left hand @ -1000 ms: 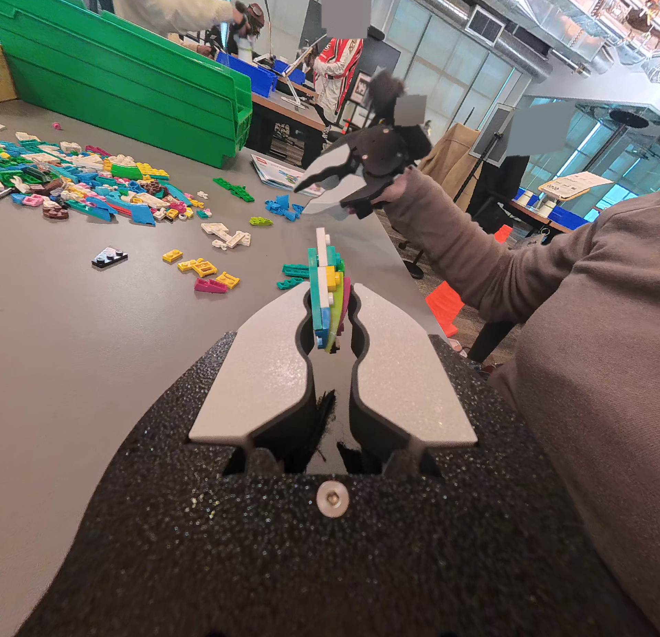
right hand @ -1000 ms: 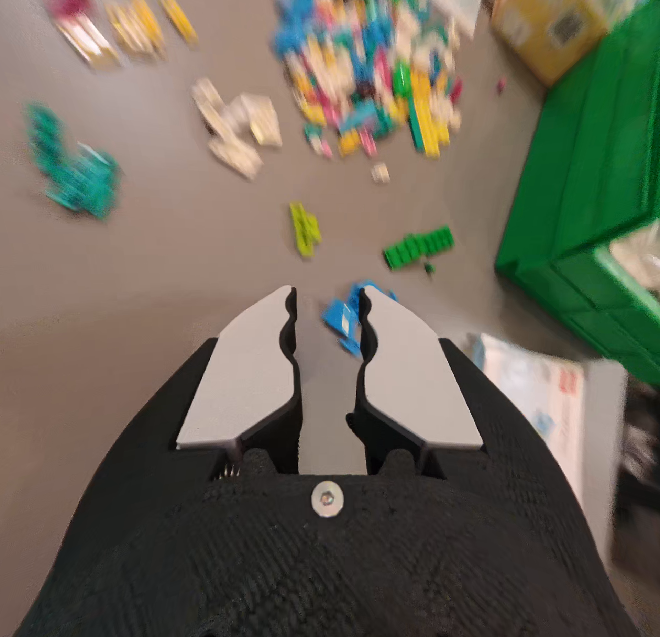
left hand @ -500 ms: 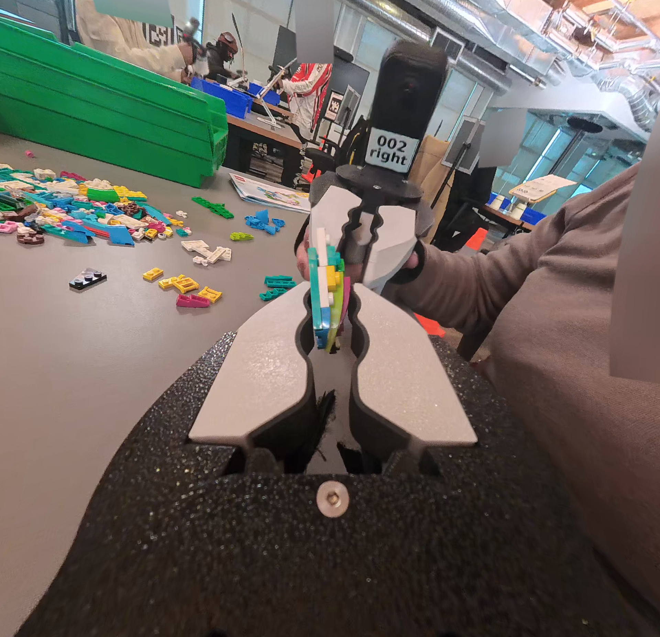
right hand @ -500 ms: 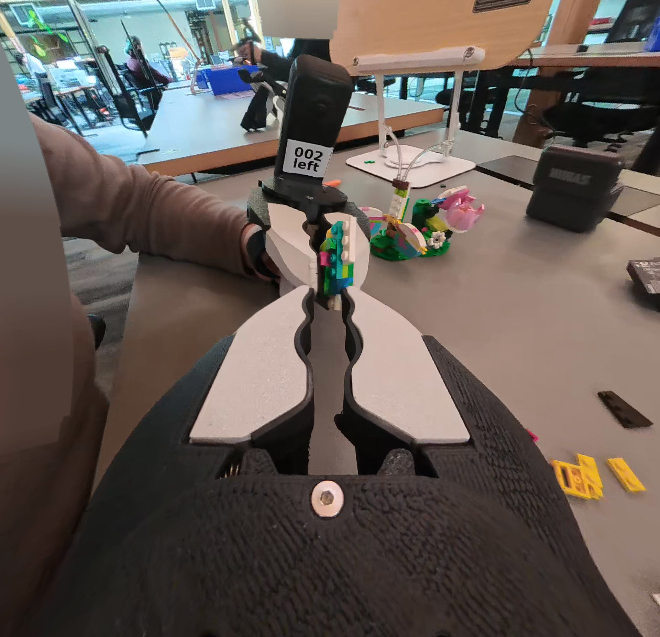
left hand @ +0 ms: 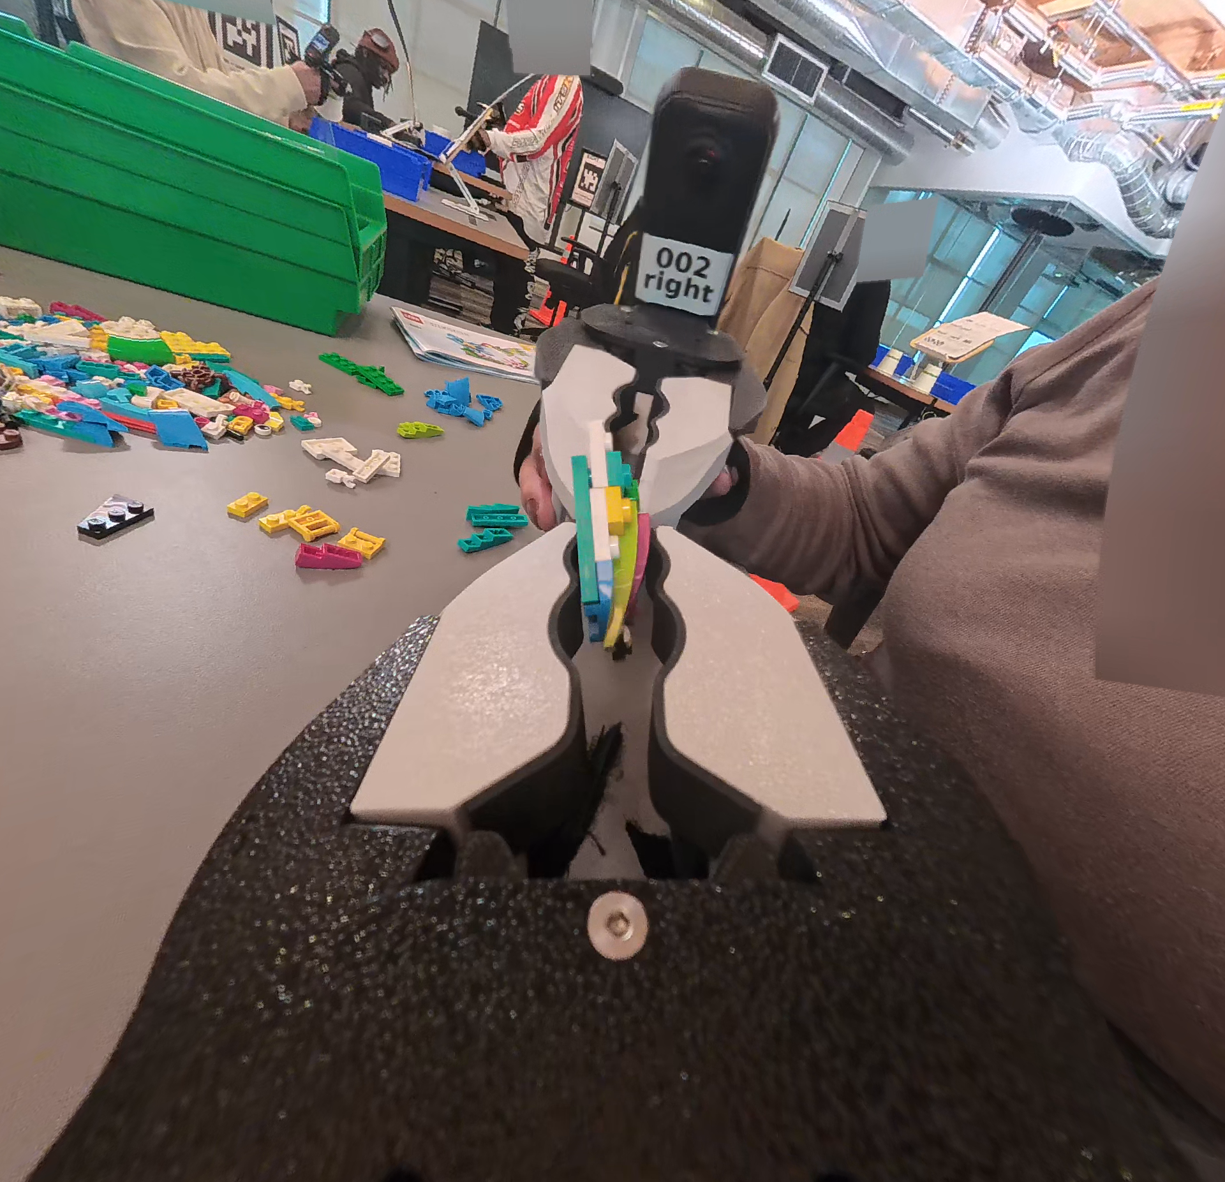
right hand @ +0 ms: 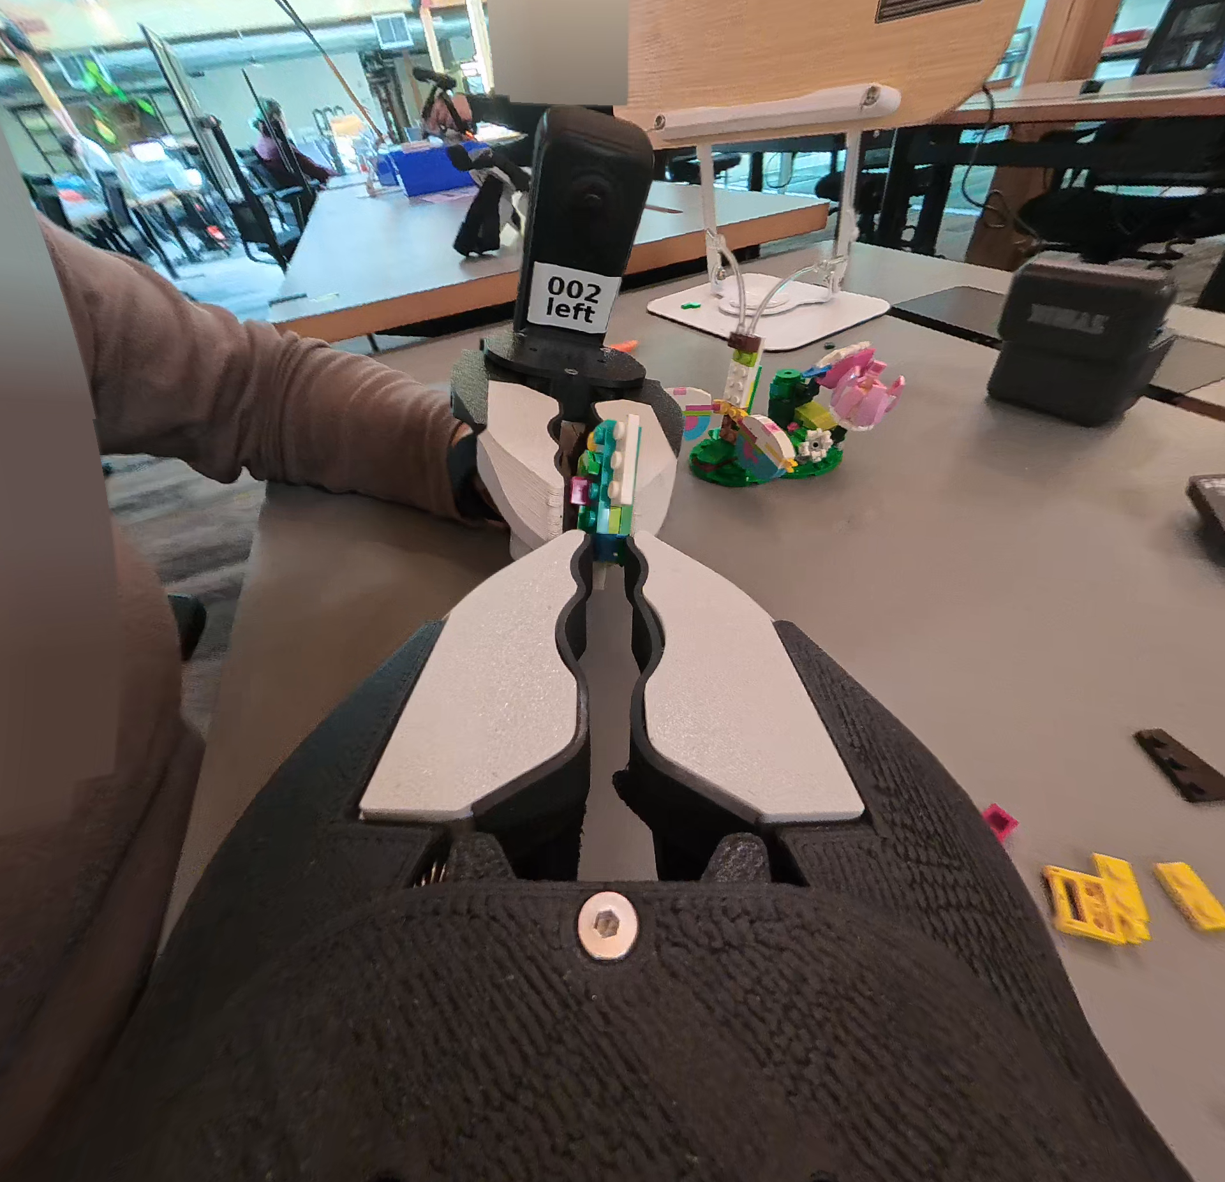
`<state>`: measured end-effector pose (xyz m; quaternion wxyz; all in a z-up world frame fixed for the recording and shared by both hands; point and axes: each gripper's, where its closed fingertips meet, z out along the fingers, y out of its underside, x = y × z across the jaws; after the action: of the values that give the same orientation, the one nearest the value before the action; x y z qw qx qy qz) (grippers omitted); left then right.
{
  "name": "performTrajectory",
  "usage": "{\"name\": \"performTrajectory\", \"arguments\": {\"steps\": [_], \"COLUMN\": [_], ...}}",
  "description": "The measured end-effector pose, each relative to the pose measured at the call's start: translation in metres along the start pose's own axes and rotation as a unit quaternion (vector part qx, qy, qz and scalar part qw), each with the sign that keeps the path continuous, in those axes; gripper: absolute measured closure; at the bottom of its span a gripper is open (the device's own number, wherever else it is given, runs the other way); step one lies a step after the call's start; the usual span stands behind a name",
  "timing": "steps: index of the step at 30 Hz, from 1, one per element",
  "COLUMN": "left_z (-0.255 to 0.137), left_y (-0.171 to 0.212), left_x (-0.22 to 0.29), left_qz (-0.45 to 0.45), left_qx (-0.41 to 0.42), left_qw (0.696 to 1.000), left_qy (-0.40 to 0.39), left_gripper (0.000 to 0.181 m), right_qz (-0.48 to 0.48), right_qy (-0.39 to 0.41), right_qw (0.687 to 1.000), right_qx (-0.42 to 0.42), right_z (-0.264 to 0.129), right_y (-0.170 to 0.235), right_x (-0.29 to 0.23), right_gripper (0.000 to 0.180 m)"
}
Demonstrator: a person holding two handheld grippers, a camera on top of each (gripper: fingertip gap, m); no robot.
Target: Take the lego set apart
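Grey table (left hand: 166,653) is carrying sorted loose bricks off to the outer side of the left jaws, with green bins (left hand: 179,182) behind them.

Left gripper (left hand: 613,587) is clamping the lego sub-assembly (left hand: 606,540), a thin stack of teal, white, yellow, lime and pink plates standing on edge between its tips. Right gripper (right hand: 606,554) is facing it head-on, jaws nearly closed and pinching the blue and green end of the same stack; whether it is fully biting I cannot tell.

Risks, as I judge them:
- Both grips are sitting on plate edges, so a twist could make the stack slip out sideways.
- If the two sets of jaws are holding the same layers, pulling is just going to fight itself.
- A sudden release could fling small plates into the sorted bricks.

Right wrist view is showing a flower model (right hand: 762,434) still built, beyond the jaws, plus yellow pieces (right hand: 1094,905) on its outer side. Left wrist view is showing neither, but it has the brick pile (left hand: 113,381) and an instruction booklet (left hand: 464,348).
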<state>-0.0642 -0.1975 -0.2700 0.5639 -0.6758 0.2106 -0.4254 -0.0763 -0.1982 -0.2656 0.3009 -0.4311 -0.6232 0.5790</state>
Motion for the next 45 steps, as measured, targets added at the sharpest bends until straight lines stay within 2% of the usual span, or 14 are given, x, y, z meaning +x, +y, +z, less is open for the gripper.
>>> {"name": "performTrajectory", "arguments": {"steps": [7, 11, 14, 23, 29, 33, 36, 40, 43, 45], "left_z": [-0.001, -0.003, -0.003, -0.006, -0.01, -0.011, -0.009, -0.008, -0.009, -0.009], "left_y": [-0.001, -0.002, -0.002, -0.005, -0.003, 0.003, 0.005, 0.006, 0.006, 0.006], "left_x": [-0.007, -0.015, -0.016, -0.019, -0.035, -0.04, -0.038, -0.038, -0.04, -0.041], "left_qz": [-0.001, -0.004, -0.013, -0.02, -0.05, -0.051, -0.039, -0.041, -0.053, -0.059], "left_qx": [0.005, 0.008, 0.011, 0.022, 0.017, -0.007, -0.019, -0.023, -0.019, -0.018], "left_qw": [0.999, 0.998, 0.998, 0.997, 0.992, 0.99, 0.99, 0.991, 0.99, 0.99], "left_qy": [-0.031, -0.063, -0.059, -0.065, -0.112, -0.132, -0.131, -0.129, -0.129, -0.128], "left_gripper": [0.164, 0.165, 0.165, 0.165, 0.164, 0.165, 0.164, 0.164, 0.165, 0.164], "right_qz": [-0.121, -0.222, -0.288, -0.218, -0.164, -0.156, -0.09, -0.015, -0.006, -0.016], "right_qy": [0.086, 0.154, 0.19, 0.179, 0.184, 0.246, 0.297, 0.38, 0.405, 0.407], "right_qw": [0.989, 0.962, 0.938, 0.959, 0.969, 0.956, 0.946, 0.9, 0.879, 0.871], "right_qx": [-0.011, -0.021, -0.032, -0.005, -0.012, -0.036, -0.098, -0.213, -0.253, -0.275], "right_z": [0.001, 0.0, 0.0, -0.021, -0.036, -0.078, -0.138, -0.226, -0.26, -0.267], "right_y": [-0.001, -0.003, -0.005, -0.01, 0.0, -0.005, 0.008, 0.051, 0.072, 0.081], "right_x": [0.005, 0.009, 0.01, 0.015, 0.026, 0.049, 0.075, 0.109, 0.124, 0.13], "right_gripper": [0.176, 0.176, 0.176, 0.176, 0.176, 0.176, 0.176, 0.176, 0.176, 0.176]}}
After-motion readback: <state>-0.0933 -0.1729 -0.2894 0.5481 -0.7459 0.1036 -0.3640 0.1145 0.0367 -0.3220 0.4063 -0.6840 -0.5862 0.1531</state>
